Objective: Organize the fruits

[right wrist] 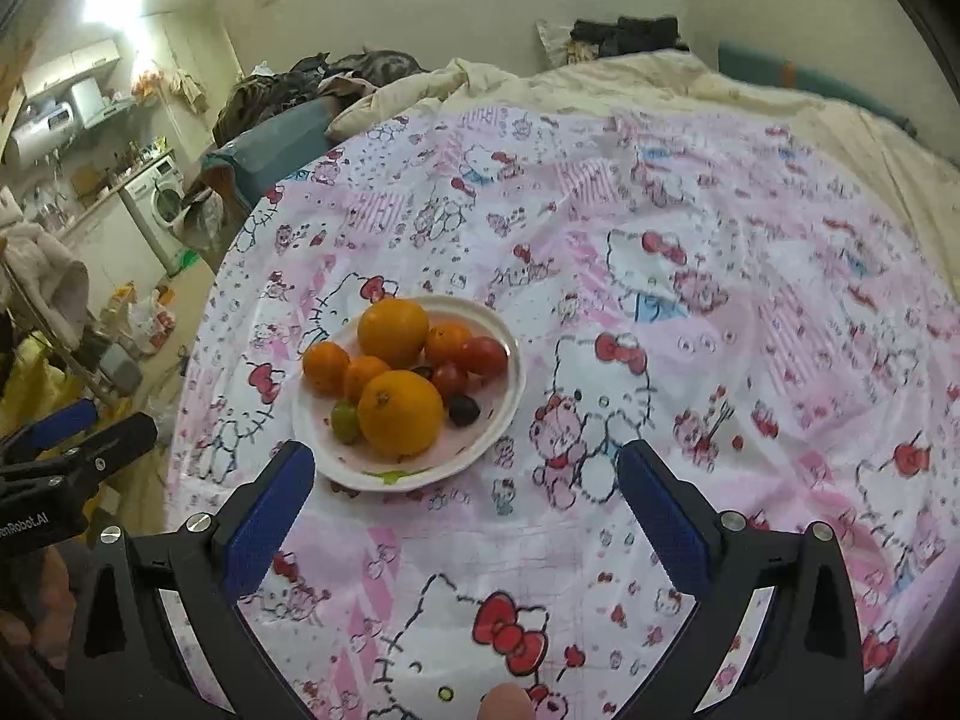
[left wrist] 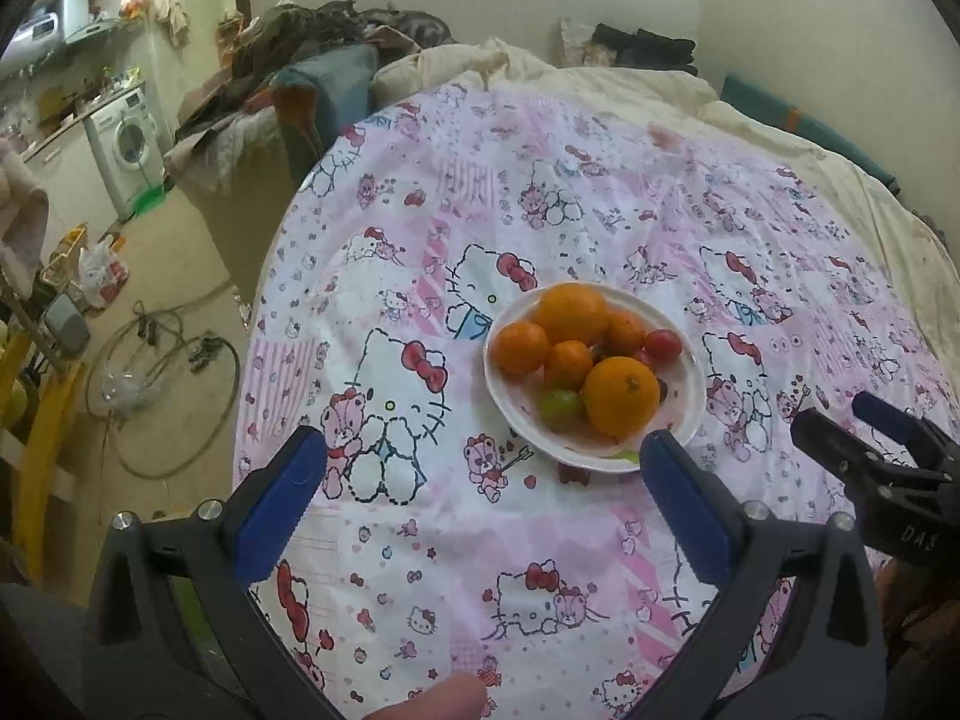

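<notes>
All the fruits (left wrist: pixel 591 363) sit piled in one white plate (left wrist: pixel 690 414) near the middle of my round surface (left wrist: pixel 540 540) — it looks like the job is nearly done, or not started; I can't tell which. My left jaws (left wrist: pixel 483 471) are spread wide and empty, and my right jaws (right wrist: pixel 465 483) are too. Nothing blocks the plate — bed (left wrist: pixel 780 138) behind, washing machine (left wrist: pixel 126 144) far off.

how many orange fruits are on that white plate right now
5. Two big oranges, one at the plate's back and one at its front; three smaller ones: left, middle, back right. More may be hidden underneath.
</notes>
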Available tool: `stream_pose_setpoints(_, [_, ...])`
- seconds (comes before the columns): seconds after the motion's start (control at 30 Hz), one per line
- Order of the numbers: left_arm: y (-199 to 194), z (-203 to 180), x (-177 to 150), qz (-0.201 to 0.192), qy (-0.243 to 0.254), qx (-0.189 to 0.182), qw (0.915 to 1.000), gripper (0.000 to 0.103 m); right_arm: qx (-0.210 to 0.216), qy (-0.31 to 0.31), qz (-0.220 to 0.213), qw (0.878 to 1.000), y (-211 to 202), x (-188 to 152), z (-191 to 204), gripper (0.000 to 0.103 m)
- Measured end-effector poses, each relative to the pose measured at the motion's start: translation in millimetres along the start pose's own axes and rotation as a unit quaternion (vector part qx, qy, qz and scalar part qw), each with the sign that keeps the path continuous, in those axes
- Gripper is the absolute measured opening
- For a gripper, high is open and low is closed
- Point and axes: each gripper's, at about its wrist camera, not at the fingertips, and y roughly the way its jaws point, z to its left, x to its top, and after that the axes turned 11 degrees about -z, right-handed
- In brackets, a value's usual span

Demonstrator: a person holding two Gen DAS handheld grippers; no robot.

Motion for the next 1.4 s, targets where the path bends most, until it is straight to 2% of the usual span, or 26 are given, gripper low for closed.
stream_pose_setpoints(0.17, [-1.5,-5.7,-2.8,-0.004,0.016,0.0,0.9999,0.103,-0.003,-0.004,-0.011,1.0,-3.7,2.3,2.9,0.103])
stream_pose_setpoints(0.27, [-4.0,-5.9,-2.4,-0.006,0.008,-0.008,0.9999,0.103,-0.007,-0.007,-0.017,1.0,-5.6,4.4,3.5,0.103])
stream_pose_setpoints(1.4, [-4.4,-8.3,-1.9,-0.013,0.01,-0.004,0.9999,0.103,-0.005,-0.007,-0.021,1.0,-10.6,7.8,6.0,0.103])
